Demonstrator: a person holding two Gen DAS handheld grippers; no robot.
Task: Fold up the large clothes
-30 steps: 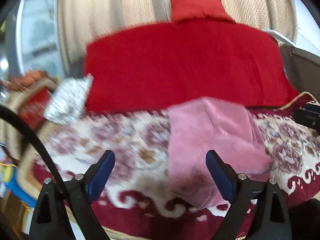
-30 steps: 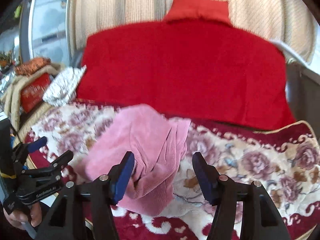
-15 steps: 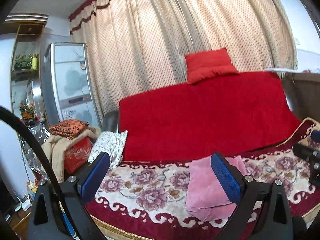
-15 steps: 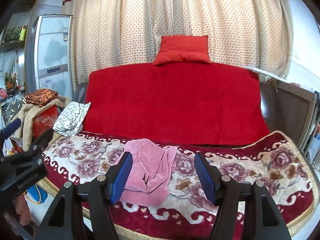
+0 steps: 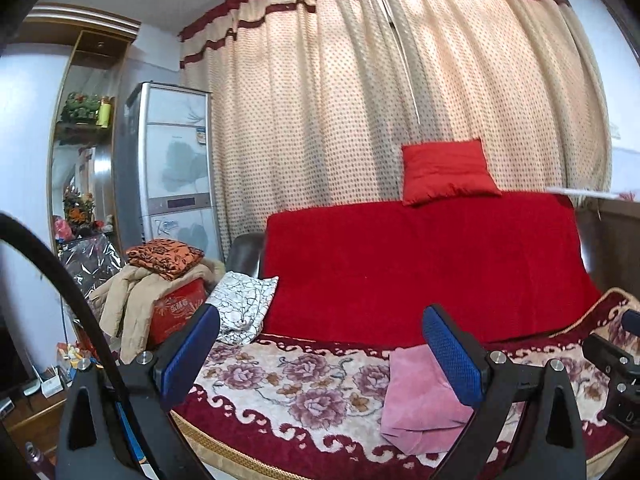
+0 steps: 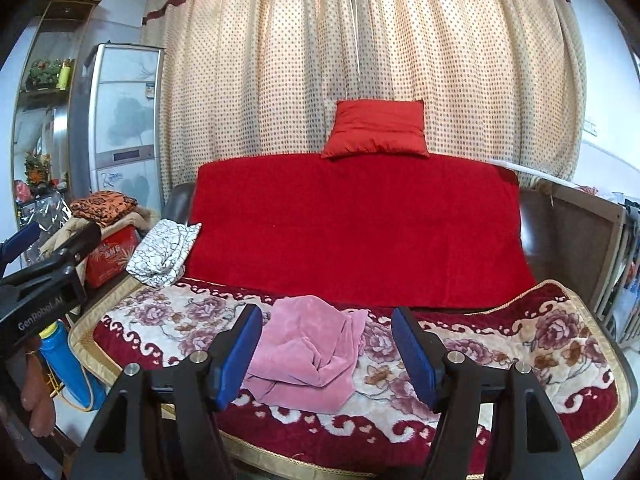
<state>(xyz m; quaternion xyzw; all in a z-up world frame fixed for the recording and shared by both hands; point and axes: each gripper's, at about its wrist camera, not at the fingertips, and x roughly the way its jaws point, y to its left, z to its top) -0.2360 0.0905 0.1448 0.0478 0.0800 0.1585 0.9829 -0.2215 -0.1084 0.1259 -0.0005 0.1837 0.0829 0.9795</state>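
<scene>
Curtains (image 6: 360, 60) fill the back wall, spotted cream with dark red bands, and one sofa (image 6: 568, 240) stands before them under a single red throw (image 6: 360, 228). One flowered blanket (image 6: 500, 356) covers the seat. One tall fridge (image 5: 176, 168) stands at the left, beside a heap of folded clothes (image 5: 160, 260) on a red box. Two cushions show: a red one (image 6: 378, 128) on top of the sofa back and a white patterned one (image 6: 164, 252) at the left end of the seat. One pink garment (image 6: 308, 356) lies bunched on the blanket (roughly folded, its layers uneven), near the front edge, touched by neither tool. The left gripper (image 5: 320, 354) and the right gripper (image 6: 326, 354) both hang in the air with jaws spread wide, holding nothing; the right one's blue pads (image 6: 240, 356) partly hide the garment's left edge.
</scene>
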